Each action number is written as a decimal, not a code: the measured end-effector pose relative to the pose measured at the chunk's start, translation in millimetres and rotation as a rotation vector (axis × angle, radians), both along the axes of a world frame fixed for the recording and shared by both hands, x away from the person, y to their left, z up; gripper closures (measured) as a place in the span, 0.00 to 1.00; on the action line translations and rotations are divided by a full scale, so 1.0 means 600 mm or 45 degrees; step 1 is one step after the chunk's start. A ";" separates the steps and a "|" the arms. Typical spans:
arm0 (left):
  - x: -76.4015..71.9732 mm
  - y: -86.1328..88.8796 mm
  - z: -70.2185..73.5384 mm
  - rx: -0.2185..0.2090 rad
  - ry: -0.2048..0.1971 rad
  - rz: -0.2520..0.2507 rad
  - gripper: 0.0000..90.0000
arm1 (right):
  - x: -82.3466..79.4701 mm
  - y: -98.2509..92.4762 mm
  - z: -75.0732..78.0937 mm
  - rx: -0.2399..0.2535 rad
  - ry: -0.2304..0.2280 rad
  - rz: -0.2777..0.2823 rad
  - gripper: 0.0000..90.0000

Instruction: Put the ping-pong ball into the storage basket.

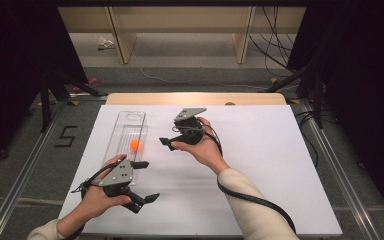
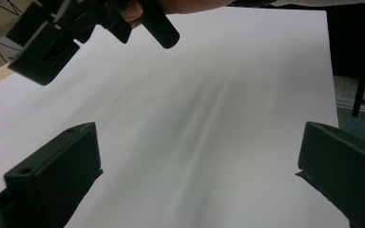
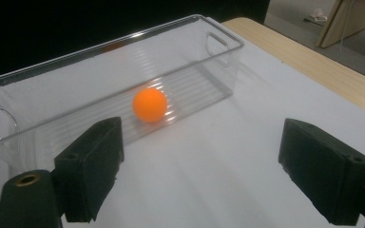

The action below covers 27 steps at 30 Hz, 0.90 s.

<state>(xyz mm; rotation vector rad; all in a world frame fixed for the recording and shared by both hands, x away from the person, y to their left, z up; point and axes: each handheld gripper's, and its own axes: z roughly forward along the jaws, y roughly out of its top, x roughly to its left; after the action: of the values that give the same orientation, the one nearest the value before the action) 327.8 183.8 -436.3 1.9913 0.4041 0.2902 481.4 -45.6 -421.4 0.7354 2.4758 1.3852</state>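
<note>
One orange ball [image 3: 149, 105] lies inside the clear bin [image 3: 66, 80]

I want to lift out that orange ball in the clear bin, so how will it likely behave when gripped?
The orange ball looks smooth and round, so it may roll along the clear bin floor or slip from the fingers. It resembles a table-tennis ball, so probably light.
</note>
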 end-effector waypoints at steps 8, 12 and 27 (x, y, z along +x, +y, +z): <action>0.000 0.001 0.000 0.001 0.001 0.001 0.00 | -0.010 -0.036 -0.003 0.007 0.011 -0.039 0.18; 0.000 0.001 0.000 0.000 0.001 0.003 0.00 | -0.014 -0.049 -0.006 0.010 0.017 -0.056 0.18; 0.000 0.001 0.000 -0.002 0.000 0.007 0.00 | -0.027 -0.086 -0.012 0.016 0.022 -0.095 0.18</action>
<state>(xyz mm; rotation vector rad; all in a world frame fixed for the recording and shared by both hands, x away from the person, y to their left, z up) 328.1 184.3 -436.2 1.9887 0.4095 0.2932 465.4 -97.4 -428.7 0.8373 2.4284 1.3748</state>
